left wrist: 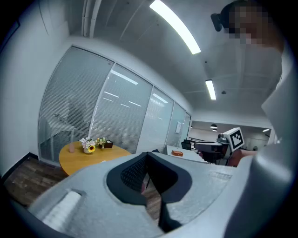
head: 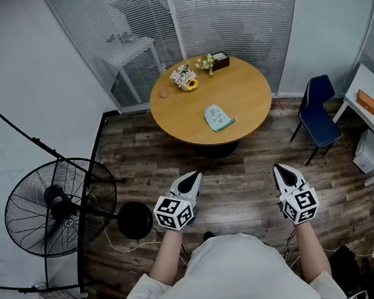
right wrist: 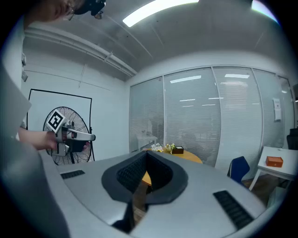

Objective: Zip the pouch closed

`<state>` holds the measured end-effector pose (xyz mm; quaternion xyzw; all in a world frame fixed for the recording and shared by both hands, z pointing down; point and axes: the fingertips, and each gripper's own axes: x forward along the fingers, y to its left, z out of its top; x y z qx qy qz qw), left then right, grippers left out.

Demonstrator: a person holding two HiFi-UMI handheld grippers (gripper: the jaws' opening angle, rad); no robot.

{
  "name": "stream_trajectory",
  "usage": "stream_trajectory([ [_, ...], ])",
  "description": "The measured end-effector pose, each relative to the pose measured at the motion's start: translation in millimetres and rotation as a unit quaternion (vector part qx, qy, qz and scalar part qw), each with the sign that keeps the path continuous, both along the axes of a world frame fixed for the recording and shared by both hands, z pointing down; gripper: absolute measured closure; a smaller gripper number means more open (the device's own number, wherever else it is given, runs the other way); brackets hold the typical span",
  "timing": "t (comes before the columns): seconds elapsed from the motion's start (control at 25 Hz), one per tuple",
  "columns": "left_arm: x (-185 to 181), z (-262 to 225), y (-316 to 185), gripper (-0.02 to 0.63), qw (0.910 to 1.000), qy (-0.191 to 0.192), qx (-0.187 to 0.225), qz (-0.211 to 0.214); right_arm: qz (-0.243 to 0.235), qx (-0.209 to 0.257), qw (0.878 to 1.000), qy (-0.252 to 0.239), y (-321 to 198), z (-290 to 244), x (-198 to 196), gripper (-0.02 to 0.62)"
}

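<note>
The left gripper (head: 193, 177) and right gripper (head: 280, 169) hover near the body, jaws closed on nothing, seemingly because the pouch (head: 218, 117) lies far ahead on the round table (head: 247, 91), well out of reach.

I count a left gripper (head: 193, 176) and a right gripper (head: 280, 168), one pouch (head: 218, 117), one table (head: 247, 91), one chair (head: 320, 113), one fan (head: 53, 207), two flower bunches (head: 184, 77)

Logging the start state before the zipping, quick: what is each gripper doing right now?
Left gripper: closed, holding nothing.
Right gripper: closed, holding nothing.
The pouch lies on the table, away from both.
</note>
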<state>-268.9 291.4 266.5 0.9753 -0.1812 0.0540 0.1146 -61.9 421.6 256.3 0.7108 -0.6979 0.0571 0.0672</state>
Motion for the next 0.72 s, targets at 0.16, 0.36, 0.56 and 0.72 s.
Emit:
stream_trajectory([
  [0.16, -5.3, -0.8, -4.1, 0.588, 1.0, 0.0, -0.002, -0.003, 0.001, 0.0, 1.0, 0.001, -4.1, -2.1, -5.0, 0.594],
  [0.36, -10.0, 0.9, -10.9, 0.588, 1.0, 0.001, -0.007, 0.001, -0.002, -0.003, 1.0, 0.006, -13.5, -2.0, -13.9, 0.594],
  [0.56, -13.6, 3.1, -13.6, 0.588, 0.9999, -0.002, -0.008, 0.008, -0.004, -0.008, 1.0, 0.003, -19.6, 0.8, -22.6, 0.594],
  [0.72, -19.0, 3.5, -15.5, 0.586, 0.9999, -0.004, 0.003, 0.015, 0.013, -0.016, 1.0, -0.007, -22.1, 5.9, -25.6, 0.594],
])
